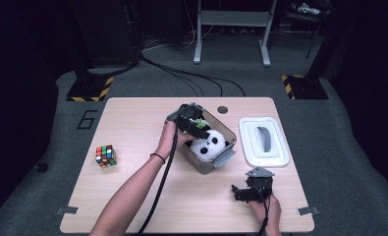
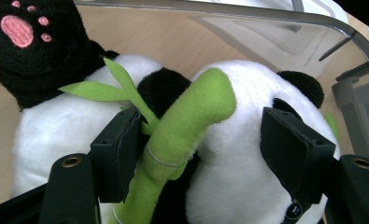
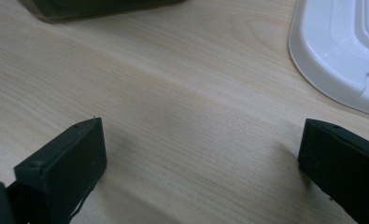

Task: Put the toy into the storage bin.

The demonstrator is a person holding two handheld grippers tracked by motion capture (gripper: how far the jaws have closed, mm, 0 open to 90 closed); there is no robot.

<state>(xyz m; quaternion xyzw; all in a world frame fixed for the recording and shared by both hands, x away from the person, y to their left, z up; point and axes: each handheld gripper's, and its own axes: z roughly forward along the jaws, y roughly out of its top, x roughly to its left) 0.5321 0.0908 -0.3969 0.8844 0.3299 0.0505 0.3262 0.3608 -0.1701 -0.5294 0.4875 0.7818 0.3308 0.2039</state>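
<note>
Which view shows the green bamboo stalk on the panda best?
Left gripper view: the bamboo stalk runs close-up between the left tool's jaws, leaves visible. High view gives a green speck in the box. Right gripper view: bare table, lid.

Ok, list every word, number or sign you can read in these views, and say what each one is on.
"6": a large dark numeral marked on the grey floor left of the table, at.
Rubik's cube: coloured squares, no writing.
Panda plush, clear box and white lid: no readable text or label.
Yellow-and-black hazard stripes on the stand bases: a warning pattern, no words.
</note>
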